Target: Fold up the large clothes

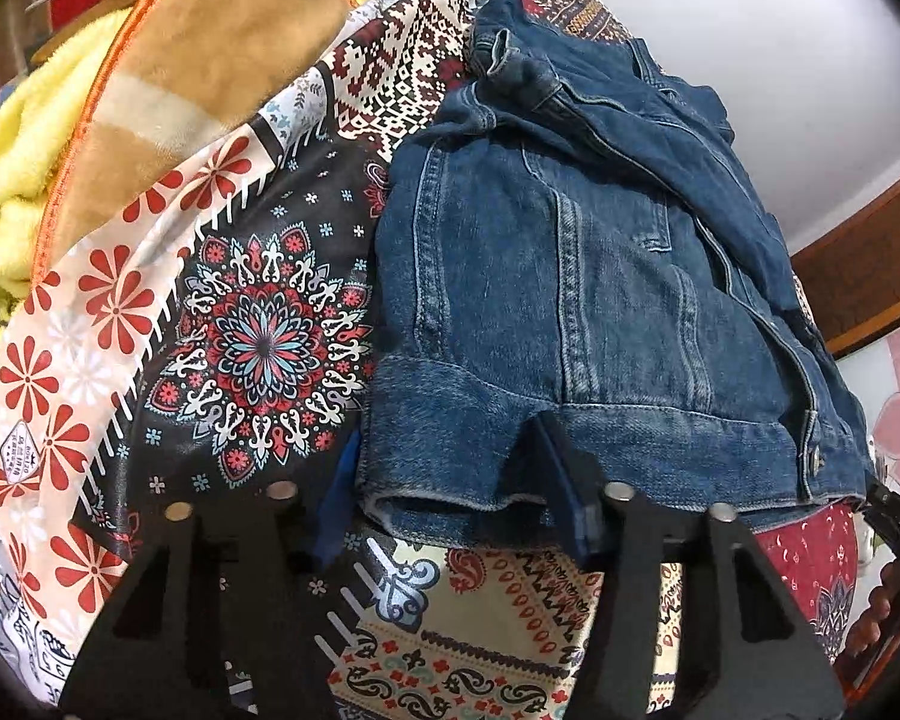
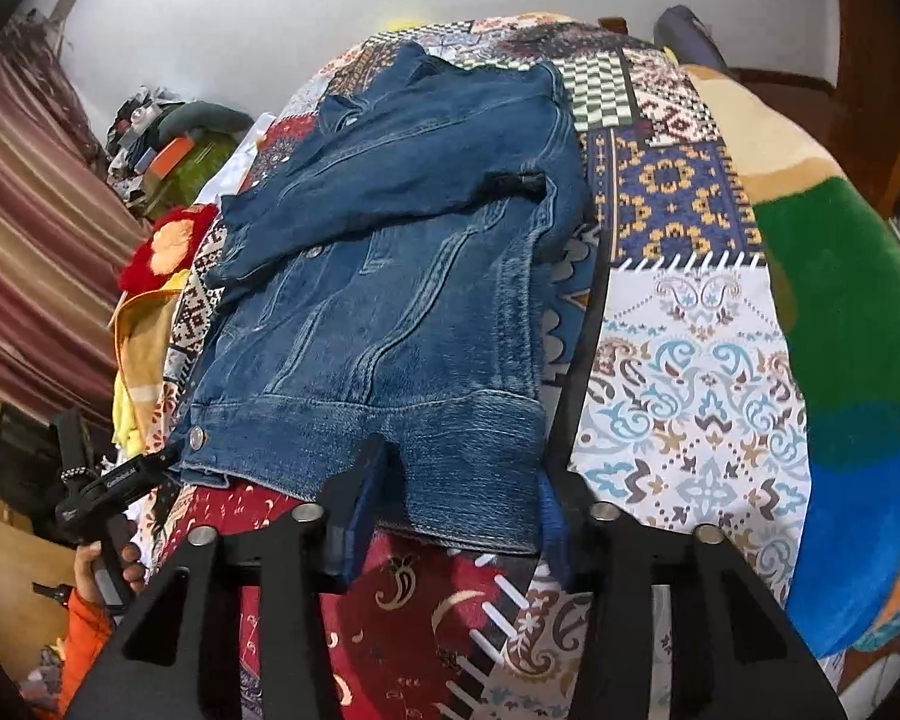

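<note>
A blue denim jacket (image 1: 594, 300) lies on a patterned patchwork bedspread (image 1: 240, 324), its sleeves folded across the body and its hem band nearest me. My left gripper (image 1: 450, 492) is open, its fingers spread on either side of the left part of the hem, one finger (image 1: 564, 480) standing on the band. In the right wrist view the jacket (image 2: 402, 276) lies the same way. My right gripper (image 2: 456, 498) is open, its fingers astride the right part of the hem. Neither has hold of the cloth.
A brown and yellow blanket (image 1: 168, 96) is heaped at the left of the bed. A green, blue and tan blanket (image 2: 852, 324) lies along the right side. The other hand-held gripper (image 2: 114, 486) shows at the left. A white wall is behind.
</note>
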Demonstrator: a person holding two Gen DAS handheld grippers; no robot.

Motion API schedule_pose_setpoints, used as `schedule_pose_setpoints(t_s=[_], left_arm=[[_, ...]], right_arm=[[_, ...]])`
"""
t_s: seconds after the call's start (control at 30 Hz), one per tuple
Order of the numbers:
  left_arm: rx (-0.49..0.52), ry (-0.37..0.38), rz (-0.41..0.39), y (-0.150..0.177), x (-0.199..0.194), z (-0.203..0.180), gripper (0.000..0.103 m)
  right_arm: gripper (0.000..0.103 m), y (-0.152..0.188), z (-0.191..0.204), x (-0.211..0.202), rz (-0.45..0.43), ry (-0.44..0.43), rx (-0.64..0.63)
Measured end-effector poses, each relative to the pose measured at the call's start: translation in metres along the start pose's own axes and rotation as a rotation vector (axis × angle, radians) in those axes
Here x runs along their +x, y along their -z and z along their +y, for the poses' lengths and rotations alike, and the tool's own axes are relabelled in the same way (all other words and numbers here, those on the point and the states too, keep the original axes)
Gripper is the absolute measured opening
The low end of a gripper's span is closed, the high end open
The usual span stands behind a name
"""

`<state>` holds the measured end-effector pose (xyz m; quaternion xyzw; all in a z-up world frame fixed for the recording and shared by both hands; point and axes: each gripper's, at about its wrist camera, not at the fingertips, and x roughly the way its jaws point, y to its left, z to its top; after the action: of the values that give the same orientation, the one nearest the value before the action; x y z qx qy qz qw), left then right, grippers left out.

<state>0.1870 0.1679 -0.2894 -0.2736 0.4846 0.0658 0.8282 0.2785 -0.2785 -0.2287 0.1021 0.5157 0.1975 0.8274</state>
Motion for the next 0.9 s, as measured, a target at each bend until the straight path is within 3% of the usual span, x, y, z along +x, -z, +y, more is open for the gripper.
schedule_pose_setpoints(t_s=[0.03,0.13,0.3,0.6,0.77,0.9], left_arm=[[0.007,-0.011,-0.003,0.000,-0.001,-0.001,0.037],[0.025,-0.012,-0.011,-0.004,-0.008,-0.001,0.027],[0.098,-0.026,-0.068,-0.018,-0.023,-0.018,0.014],[0.240,0.016,-0.249,-0.088,-0.069,-0.068,0.012],[0.283,0.058,-0.337,-0.150,-0.082,-0.101,0.012],[0.319,0.031,-0.379,-0.191,-0.078,-0.125,0.011]], right_arm=[[0.029,-0.001,0.001,-0.002,-0.015,0.002,-0.004],[0.018,-0.008,0.002,-0.008,-0.052,-0.027,-0.015],[0.014,-0.028,0.008,-0.014,-0.094,-0.043,-0.059],[0.010,-0.098,0.020,-0.017,-0.179,-0.087,-0.118],[0.010,-0.154,0.030,-0.016,-0.258,-0.053,-0.165],[0.010,-0.198,0.032,-0.010,-0.304,-0.024,-0.182]])
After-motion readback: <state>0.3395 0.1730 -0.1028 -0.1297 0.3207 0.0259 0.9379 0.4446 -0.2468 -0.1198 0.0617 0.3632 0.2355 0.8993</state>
